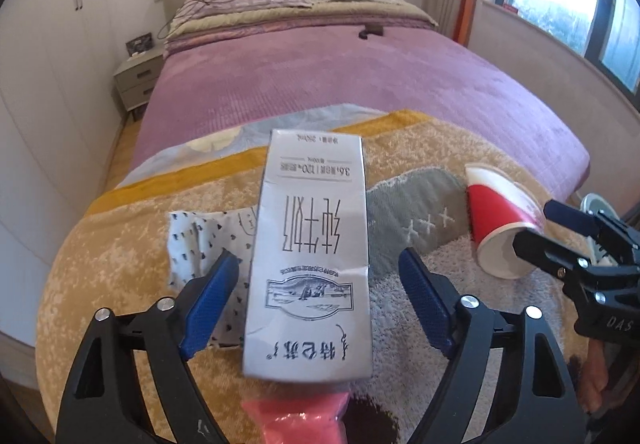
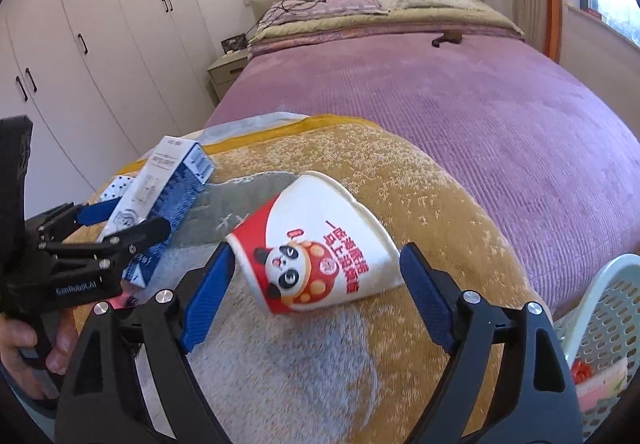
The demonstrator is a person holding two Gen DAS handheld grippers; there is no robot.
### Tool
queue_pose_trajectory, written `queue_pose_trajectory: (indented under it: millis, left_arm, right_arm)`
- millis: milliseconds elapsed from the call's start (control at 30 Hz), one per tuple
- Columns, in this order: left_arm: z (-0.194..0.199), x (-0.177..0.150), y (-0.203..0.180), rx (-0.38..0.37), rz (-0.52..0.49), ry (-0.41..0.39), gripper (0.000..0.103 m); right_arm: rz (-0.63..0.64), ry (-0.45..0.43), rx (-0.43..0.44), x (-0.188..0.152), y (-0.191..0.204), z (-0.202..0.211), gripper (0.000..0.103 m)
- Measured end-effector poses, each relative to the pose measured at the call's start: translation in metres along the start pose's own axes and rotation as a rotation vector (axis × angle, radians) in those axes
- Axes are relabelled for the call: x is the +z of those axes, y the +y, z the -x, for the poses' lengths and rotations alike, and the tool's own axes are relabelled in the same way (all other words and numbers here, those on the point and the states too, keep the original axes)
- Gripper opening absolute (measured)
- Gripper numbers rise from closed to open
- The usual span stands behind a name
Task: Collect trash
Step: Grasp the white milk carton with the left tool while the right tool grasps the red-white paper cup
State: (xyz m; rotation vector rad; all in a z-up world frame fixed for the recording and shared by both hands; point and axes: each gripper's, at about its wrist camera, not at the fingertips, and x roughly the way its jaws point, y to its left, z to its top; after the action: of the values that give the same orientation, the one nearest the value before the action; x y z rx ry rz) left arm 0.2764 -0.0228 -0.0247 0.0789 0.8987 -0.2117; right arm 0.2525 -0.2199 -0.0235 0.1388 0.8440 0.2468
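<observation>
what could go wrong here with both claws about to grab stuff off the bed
1. The red and white paper cup lies on its side between the open right claw; squeezing may crush it or roll it away.
2. The tall white milk carton lies on a soft yellow blanket, so the open left claw might snag fabric.
3. The claws are near each other and might collide.

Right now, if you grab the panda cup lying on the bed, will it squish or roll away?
The panda paper cup looks thin, so it would probably squish if squeezed hard. It lies on its side on the fuzzy blanket, so a nudge might roll it in a curve. The right gripper has its jaws open around it.
</observation>
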Motion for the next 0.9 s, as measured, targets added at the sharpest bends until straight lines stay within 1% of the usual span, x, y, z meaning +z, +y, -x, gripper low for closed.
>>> queue_pose_trajectory:
  millis: [67, 133, 167, 300, 400, 500, 533, 567, 600, 667, 733, 800, 833, 867, 900]
  left_arm:
    - [-0.005, -0.001, -0.001, 0.002, -0.003, 0.015, 0.068]
    - [-0.007, -0.004, 0.001, 0.007, 0.002, 0.028, 0.056]
    - [-0.007, -0.005, 0.000, 0.009, 0.005, 0.027, 0.054]
    - [-0.002, -0.005, 0.006, -0.008, 0.029, 0.003, 0.054]
    - [0.011, -0.005, 0.009, -0.040, 0.050, -0.031, 0.054]
    - [0.024, -0.003, 0.010, -0.070, 0.068, -0.061, 0.054]
    - [0.030, -0.004, 0.010, -0.079, 0.071, -0.071, 0.054]
    - [0.034, -0.005, 0.010, -0.086, 0.074, -0.079, 0.054]
    - [0.038, -0.005, 0.009, -0.093, 0.076, -0.086, 0.054]
    - [0.048, -0.009, 0.009, -0.110, 0.083, -0.102, 0.054]
    - [0.057, -0.014, 0.008, -0.117, 0.086, -0.110, 0.054]
    - [0.066, -0.022, 0.007, -0.125, 0.087, -0.123, 0.054]
    - [0.069, -0.025, 0.006, -0.129, 0.088, -0.128, 0.054]
    - [0.072, -0.027, 0.005, -0.131, 0.087, -0.129, 0.054]
    - [0.074, -0.029, 0.005, -0.132, 0.086, -0.130, 0.054]
  right_arm:
    - [-0.009, 0.012, 0.009, 0.002, -0.003, -0.005, 0.082]
    - [0.000, 0.014, 0.016, 0.003, -0.002, -0.006, 0.084]
    - [0.007, 0.018, 0.015, 0.003, -0.001, -0.007, 0.084]
    - [0.013, 0.015, 0.017, 0.003, 0.001, -0.007, 0.083]
    - [0.008, 0.008, 0.033, 0.002, -0.001, -0.005, 0.078]
    - [0.012, 0.005, 0.046, 0.000, -0.001, -0.001, 0.075]
    - [0.018, 0.002, 0.055, -0.001, 0.000, 0.000, 0.065]
    - [0.032, -0.001, 0.067, -0.002, 0.002, 0.003, 0.062]
    - [0.043, -0.007, 0.063, -0.004, 0.004, 0.005, 0.058]
    - [0.063, -0.008, 0.055, -0.008, 0.006, 0.008, 0.057]
    - [0.059, -0.008, 0.062, -0.012, 0.006, 0.013, 0.051]
    - [0.027, -0.009, 0.080, -0.015, 0.002, 0.019, 0.051]
    - [0.009, -0.016, 0.089, -0.018, -0.001, 0.024, 0.049]
    - [0.004, -0.023, 0.089, -0.020, -0.003, 0.027, 0.046]
    - [0.003, -0.025, 0.081, -0.022, -0.005, 0.030, 0.041]
